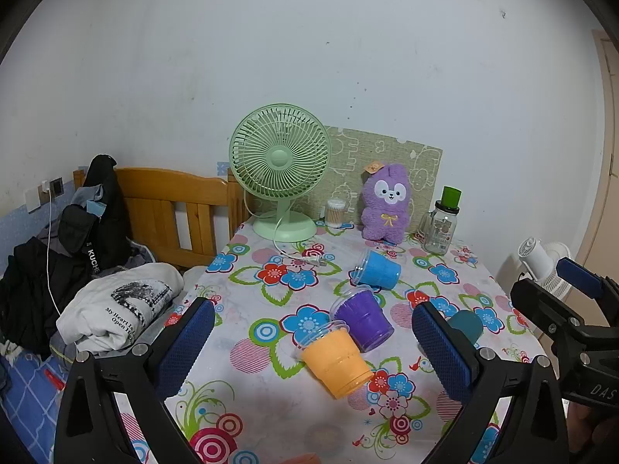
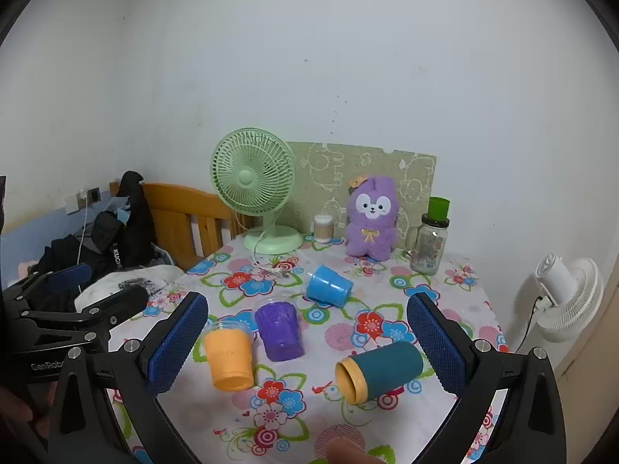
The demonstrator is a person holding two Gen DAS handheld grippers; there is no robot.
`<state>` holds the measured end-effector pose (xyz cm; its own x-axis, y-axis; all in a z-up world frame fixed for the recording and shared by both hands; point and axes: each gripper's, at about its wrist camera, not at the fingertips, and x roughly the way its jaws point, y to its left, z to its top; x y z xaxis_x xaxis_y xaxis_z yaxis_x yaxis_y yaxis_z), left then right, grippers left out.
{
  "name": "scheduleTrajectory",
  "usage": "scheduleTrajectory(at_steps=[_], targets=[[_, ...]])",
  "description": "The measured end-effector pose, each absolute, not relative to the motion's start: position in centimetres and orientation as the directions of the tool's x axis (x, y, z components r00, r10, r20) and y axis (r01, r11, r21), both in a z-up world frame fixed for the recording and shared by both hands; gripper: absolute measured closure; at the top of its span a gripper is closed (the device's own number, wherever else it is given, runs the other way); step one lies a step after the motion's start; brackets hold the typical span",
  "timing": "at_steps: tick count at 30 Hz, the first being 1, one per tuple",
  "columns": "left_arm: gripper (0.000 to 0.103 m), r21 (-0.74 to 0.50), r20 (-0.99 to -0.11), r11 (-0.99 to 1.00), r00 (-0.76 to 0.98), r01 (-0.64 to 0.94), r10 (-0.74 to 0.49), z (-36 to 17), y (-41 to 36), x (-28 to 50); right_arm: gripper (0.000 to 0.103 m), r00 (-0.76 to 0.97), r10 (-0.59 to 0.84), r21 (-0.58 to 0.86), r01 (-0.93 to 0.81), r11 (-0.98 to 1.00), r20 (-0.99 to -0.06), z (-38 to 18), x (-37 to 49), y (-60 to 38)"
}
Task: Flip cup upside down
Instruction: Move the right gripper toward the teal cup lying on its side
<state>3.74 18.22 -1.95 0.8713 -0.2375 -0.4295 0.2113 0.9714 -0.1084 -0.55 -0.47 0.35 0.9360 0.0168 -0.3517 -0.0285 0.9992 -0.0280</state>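
Several cups lie on their sides on the flowered table [image 2: 294,417]: an orange cup [image 2: 229,359] [image 1: 336,363], a purple cup [image 2: 279,330] [image 1: 363,321], a blue cup [image 2: 329,286] [image 1: 378,270] and a teal cup with an orange rim [image 2: 381,371], partly hidden behind my left finger in the left wrist view [image 1: 466,326]. My left gripper [image 1: 313,346] is open and empty, above the orange cup. My right gripper [image 2: 307,340] is open and empty, with the orange, purple and teal cups between its fingers.
At the table's back stand a green fan [image 2: 253,189], a cotton-swab jar [image 2: 323,228], a purple plush toy [image 2: 371,220] and a glass bottle with a green cap [image 2: 429,243]. A bed with clothes [image 1: 77,270] lies to the left, a white fan [image 2: 568,294] to the right.
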Motion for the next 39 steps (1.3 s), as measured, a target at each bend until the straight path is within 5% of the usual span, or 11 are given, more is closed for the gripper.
scheduleTrajectory(at_steps=[39], targets=[[0.0, -0.114, -0.453, 0.97, 0.858, 0.216, -0.244, -3.2, 18.0, 4.4, 0.0, 0.914, 0.026, 0.0, -0.029, 1.0, -0.405, -0.5, 0.6, -0.9]])
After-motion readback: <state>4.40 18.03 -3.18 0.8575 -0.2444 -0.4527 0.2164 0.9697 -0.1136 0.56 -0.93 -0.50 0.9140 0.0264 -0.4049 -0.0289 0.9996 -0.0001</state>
